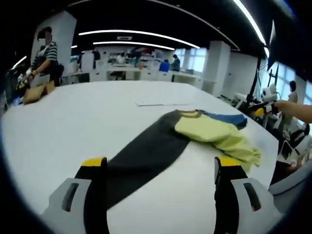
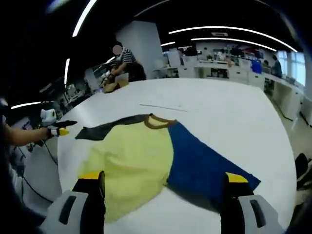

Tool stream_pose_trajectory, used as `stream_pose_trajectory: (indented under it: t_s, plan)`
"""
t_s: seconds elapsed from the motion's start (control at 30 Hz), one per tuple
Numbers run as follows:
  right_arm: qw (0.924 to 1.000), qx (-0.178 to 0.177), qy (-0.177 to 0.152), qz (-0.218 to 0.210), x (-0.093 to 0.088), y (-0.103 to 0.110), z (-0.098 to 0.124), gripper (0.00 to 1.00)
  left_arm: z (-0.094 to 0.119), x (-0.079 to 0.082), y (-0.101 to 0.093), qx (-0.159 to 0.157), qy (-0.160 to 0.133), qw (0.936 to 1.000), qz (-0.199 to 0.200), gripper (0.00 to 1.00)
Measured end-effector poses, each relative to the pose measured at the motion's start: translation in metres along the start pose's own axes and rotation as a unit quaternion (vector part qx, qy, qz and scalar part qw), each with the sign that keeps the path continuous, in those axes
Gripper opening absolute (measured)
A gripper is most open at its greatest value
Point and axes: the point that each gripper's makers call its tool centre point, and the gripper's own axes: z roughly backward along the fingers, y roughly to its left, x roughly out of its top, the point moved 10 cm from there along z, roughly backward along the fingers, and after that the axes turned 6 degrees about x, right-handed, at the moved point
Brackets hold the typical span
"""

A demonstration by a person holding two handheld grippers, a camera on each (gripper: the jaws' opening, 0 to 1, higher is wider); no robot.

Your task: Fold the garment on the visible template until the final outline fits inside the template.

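I hold both tongs released: left gripper [image 1: 161, 168] and right gripper [image 2: 163, 183] hover near the garment [image 2: 146, 156], lying unfolded on the white table [image 2: 219, 117]. Next I must grasp an edge.

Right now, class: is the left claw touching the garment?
Cannot tell. In the left gripper view the left claw stands open over the garment; one jaw overlaps the dark sleeve, but neither contact nor a gap shows plainly.

The left gripper [image 1: 161, 168] holds its yellow-tipped jaws wide apart with nothing between them. The right gripper [image 2: 163, 183] does likewise, jaws spread and gripping nothing.
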Motion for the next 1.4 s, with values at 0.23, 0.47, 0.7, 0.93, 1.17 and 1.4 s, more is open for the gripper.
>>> stream_pose_trajectory:
  t_s: [0.23,0.47,0.7,0.93,1.17,1.4]
  plan:
    - [0.9978,0.062,0.009,0.024,0.005,0.042,-0.016,0.99,0.004,0.001,-0.017,-0.037,-0.008,0.9992,-0.014,0.96]
    - [0.9911,0.119,0.029,0.052,0.007,0.077,-0.033,0.96,0.01,0.003,-0.042,-0.073,-0.006,0.9965,-0.042,0.99]
    - [0.9811,0.157,0.053,0.1,0.007,0.106,-0.05,0.93,0.017,0.001,-0.058,-0.098,0.0,0.9933,-0.06,0.99]
    - [0.9714,0.181,0.081,0.131,-0.002,0.131,-0.071,0.85,0.023,-0.003,-0.07,-0.113,0.005,0.9915,-0.064,0.99]
    - [0.9618,0.189,0.103,0.169,-0.01,0.157,-0.09,0.74,0.027,-0.009,-0.081,-0.126,0.009,0.9895,-0.072,0.98]
    - [0.9554,0.176,0.123,0.203,-0.022,0.175,-0.107,0.66,0.032,-0.012,-0.091,-0.131,0.01,0.9886,-0.073,0.95]
